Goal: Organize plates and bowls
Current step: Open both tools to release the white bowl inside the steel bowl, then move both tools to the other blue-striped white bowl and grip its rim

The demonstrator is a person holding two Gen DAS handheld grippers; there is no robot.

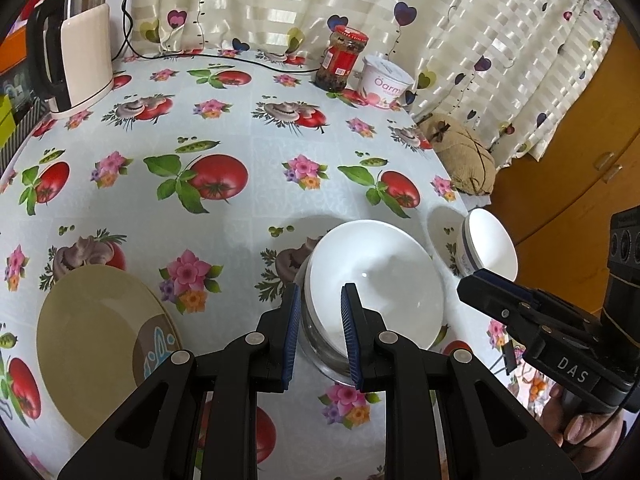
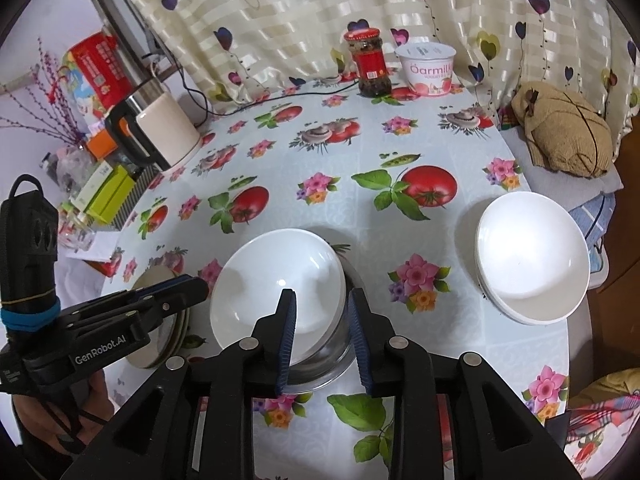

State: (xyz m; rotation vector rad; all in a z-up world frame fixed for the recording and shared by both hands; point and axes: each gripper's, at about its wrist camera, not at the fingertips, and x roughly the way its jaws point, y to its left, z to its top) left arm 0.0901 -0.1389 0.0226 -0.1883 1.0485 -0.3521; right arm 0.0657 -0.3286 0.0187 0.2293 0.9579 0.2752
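Observation:
A white bowl [image 1: 376, 276] [image 2: 280, 288] sits tilted inside a clear glass bowl [image 1: 320, 348] [image 2: 332, 360] on the table. My left gripper [image 1: 320, 336] is open, its fingers either side of the near rims of both bowls. My right gripper [image 2: 322, 340] is open, astride the same rims from the other side; it also shows in the left wrist view [image 1: 492, 284]. A yellow plate [image 1: 96, 340] lies at the left, partly hidden behind the left gripper in the right wrist view [image 2: 160, 344]. Two stacked white bowls [image 2: 532, 264] [image 1: 488, 244] stand at the table's right edge.
The table has a tomato-and-flower cloth [image 1: 248, 152]. A kettle [image 1: 72, 48] stands at the back left, with a red-lidded jar [image 1: 340, 60] and a yogurt tub [image 1: 384, 80] at the back. A tan cushion [image 2: 564, 128] lies beyond the right edge. Boxes [image 2: 108, 196] crowd the left side.

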